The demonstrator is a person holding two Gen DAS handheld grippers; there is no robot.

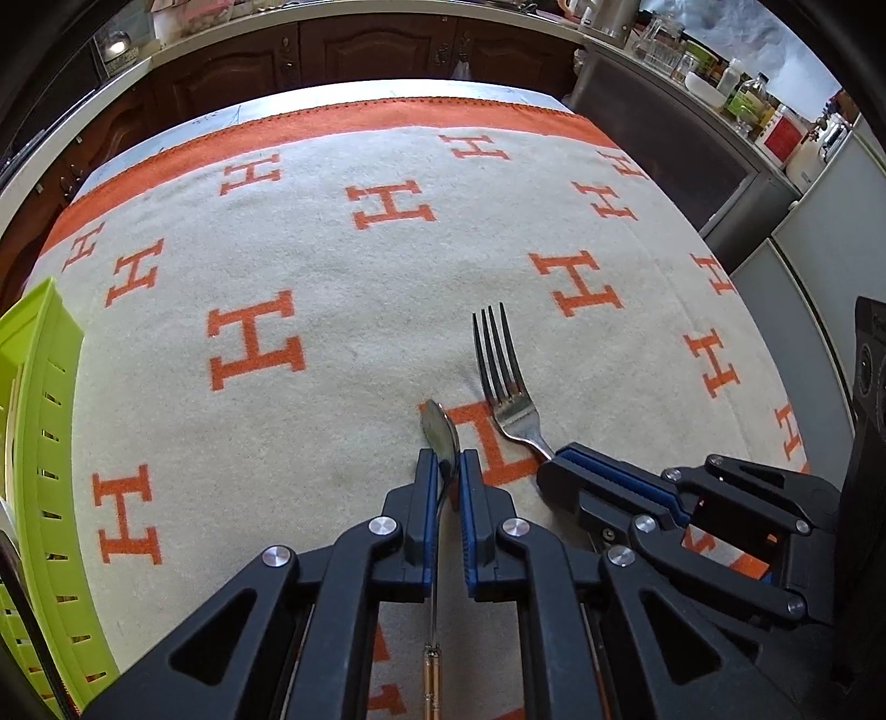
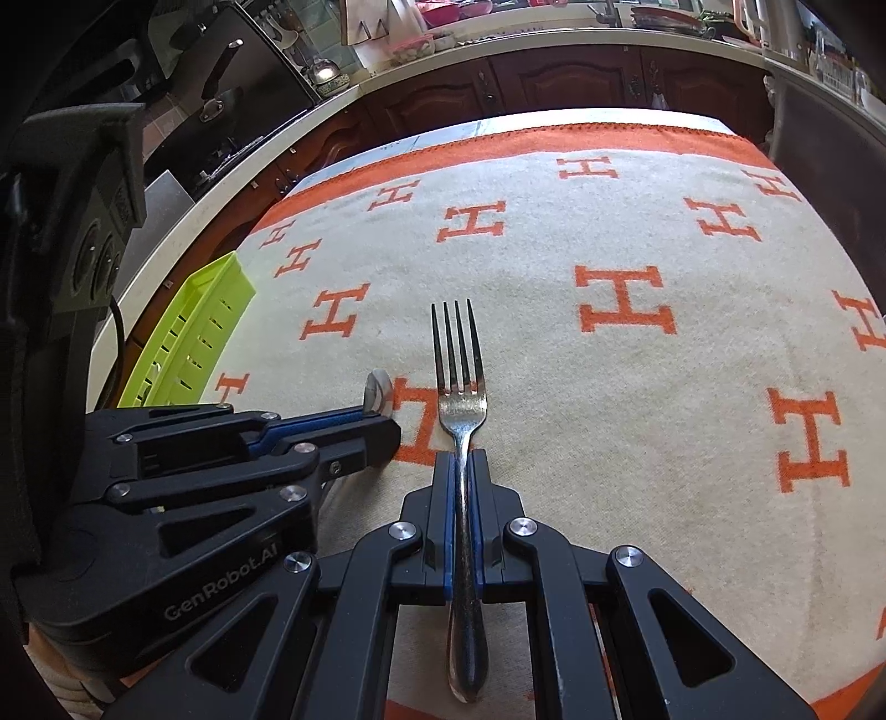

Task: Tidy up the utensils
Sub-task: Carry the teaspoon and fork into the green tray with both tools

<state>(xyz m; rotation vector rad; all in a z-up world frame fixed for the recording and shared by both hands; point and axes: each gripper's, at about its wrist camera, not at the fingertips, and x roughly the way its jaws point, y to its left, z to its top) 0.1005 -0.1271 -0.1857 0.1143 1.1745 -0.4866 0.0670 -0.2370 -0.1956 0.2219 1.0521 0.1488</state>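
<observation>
My left gripper [image 1: 447, 459] is shut on a small metal spoon [image 1: 440, 432], its bowl sticking out past the fingertips and its handle running back under the camera. Beside it on the right, my right gripper [image 1: 554, 459] holds a steel fork [image 1: 501, 365]. In the right wrist view the right gripper [image 2: 460, 459] is shut on the fork [image 2: 459, 360] at its neck, tines pointing away, handle trailing back. The left gripper [image 2: 387, 415] lies at the left with the spoon's bowl [image 2: 378, 390] showing. A lime-green slotted tray [image 1: 39, 421] sits at the table's left edge.
A cream blanket with orange H letters [image 1: 332, 310] covers the table. The green tray [image 2: 194, 327] stands left of both grippers. Dark wooden cabinets [image 1: 376, 50] and a counter lie beyond the far edge. A shelf with jars [image 1: 747, 99] is at the far right.
</observation>
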